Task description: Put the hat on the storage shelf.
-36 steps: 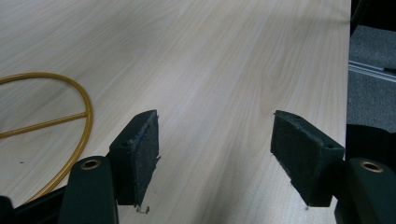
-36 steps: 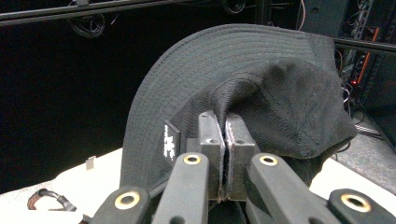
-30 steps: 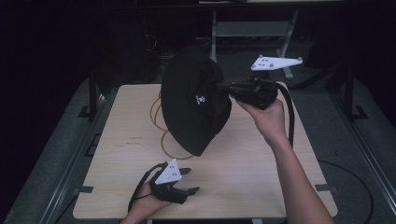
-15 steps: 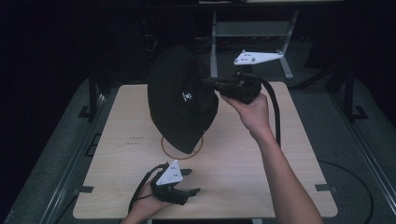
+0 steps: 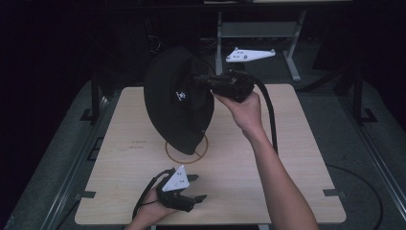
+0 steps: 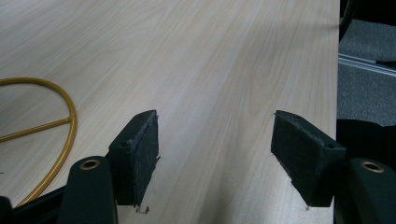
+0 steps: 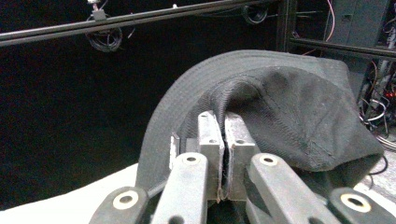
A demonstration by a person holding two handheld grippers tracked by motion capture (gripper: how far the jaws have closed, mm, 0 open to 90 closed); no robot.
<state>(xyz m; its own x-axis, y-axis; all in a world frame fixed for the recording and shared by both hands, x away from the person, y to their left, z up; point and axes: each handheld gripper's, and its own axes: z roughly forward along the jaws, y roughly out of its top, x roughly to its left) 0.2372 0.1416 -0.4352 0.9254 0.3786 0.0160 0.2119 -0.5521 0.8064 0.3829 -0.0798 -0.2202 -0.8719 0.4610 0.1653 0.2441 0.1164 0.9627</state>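
Note:
A black bucket hat [image 5: 178, 105] hangs in the air above the wooden table [image 5: 287, 158], held by its fabric in my right gripper [image 5: 203, 81], which is shut on it. In the right gripper view the jaws pinch the hat's dark cloth [image 7: 280, 107] just inside the brim. Below the hat lies a thin gold wire ring stand [image 5: 187, 151] on the table; the ring [image 6: 60, 121] curves at the left of the left gripper view. My left gripper [image 5: 194, 199] rests low near the table's front edge, open, with nothing between its pads [image 6: 140, 154].
A metal frame with a white three-cornered plate [image 5: 249, 55] stands behind the table. Dark floor and rails surround the table. The table's right edge [image 6: 337, 56] drops to grey floor.
My right gripper has carried the hat leftward and slightly toward the table's middle, over the gold ring. The left gripper has stayed put.

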